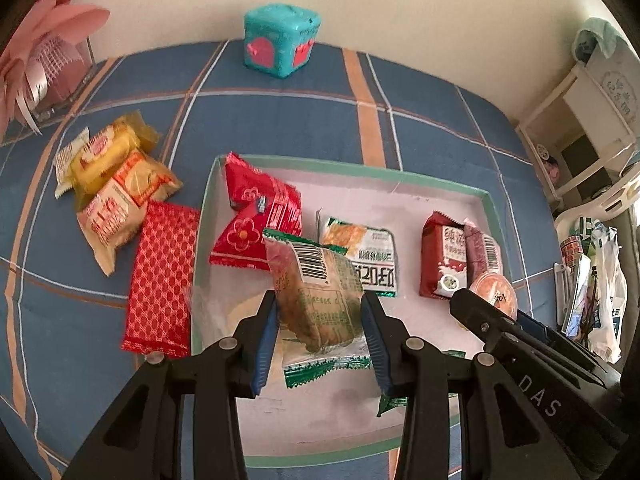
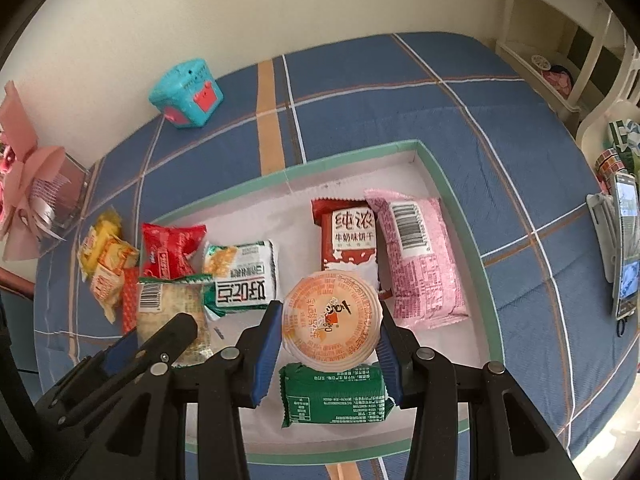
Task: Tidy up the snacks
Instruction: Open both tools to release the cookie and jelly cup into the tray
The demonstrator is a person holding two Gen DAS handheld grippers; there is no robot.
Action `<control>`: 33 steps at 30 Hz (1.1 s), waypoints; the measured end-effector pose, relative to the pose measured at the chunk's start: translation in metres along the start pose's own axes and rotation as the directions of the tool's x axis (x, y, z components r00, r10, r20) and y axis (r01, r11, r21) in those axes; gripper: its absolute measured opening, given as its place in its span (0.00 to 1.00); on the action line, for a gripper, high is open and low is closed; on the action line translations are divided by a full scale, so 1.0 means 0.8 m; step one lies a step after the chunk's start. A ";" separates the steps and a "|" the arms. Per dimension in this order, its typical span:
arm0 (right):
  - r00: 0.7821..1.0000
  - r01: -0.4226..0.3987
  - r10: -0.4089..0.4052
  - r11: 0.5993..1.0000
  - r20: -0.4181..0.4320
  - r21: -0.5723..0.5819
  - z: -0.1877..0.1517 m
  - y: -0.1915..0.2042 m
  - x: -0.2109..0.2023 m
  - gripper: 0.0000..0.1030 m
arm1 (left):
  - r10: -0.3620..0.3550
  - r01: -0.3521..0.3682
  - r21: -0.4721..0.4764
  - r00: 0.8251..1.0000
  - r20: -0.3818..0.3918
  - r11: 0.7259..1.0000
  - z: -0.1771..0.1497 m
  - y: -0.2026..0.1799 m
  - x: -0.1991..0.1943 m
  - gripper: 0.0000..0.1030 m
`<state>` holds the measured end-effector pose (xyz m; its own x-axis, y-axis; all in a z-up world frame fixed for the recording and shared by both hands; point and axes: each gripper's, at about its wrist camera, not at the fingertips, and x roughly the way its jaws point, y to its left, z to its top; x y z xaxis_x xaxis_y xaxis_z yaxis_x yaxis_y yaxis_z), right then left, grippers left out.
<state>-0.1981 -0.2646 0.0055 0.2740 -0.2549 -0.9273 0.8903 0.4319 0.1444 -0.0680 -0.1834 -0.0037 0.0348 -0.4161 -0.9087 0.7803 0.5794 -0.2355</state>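
My left gripper (image 1: 320, 320) is shut on a clear green-edged cake packet (image 1: 316, 300), held over the near left part of the green-rimmed shallow box (image 1: 490, 208). To its right, my right gripper (image 2: 330, 332) is shut on a round orange jelly cup (image 2: 330, 324), which hangs above a dark green packet (image 2: 334, 394) lying in the box. Inside the box also lie a red flower packet (image 1: 256, 216), a white and green packet (image 2: 240, 276), a dark red biscuit packet (image 2: 348, 236) and a pink packet (image 2: 416, 260). The right gripper's arm (image 1: 520, 340) shows in the left wrist view.
Left of the box, on the blue checked cloth (image 1: 280, 120), lie a red patterned packet (image 1: 162, 276) and several yellow packets (image 1: 116, 176). A teal cube toy (image 1: 280, 40) stands by the wall. A pink flower box (image 1: 40, 64) is far left. A phone (image 2: 626, 244) stands at the right edge.
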 end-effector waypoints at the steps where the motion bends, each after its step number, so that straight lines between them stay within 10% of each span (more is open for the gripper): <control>1: 1.000 0.000 0.000 1.000 -0.005 0.000 -0.001 0.000 0.003 0.46 | -0.004 0.004 -0.006 1.000 -0.005 1.000 0.000 0.002 0.002 0.41; 19: 0.995 0.015 -0.013 1.000 -0.103 0.019 -0.012 -0.009 0.044 0.47 | -0.001 0.000 -0.032 1.000 -0.025 1.000 0.000 0.008 0.006 0.55; 33: 0.997 -0.018 0.019 1.000 0.070 -0.012 0.014 0.009 -0.039 0.52 | 0.002 0.000 -0.016 0.997 0.080 1.000 0.017 0.011 -0.057 0.60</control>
<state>-0.1963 -0.2633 0.0393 0.3158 -0.3065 -0.8980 0.8806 0.4471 0.1570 -0.0541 -0.1691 0.0404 0.0858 -0.4698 -0.8786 0.7701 0.5908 -0.2407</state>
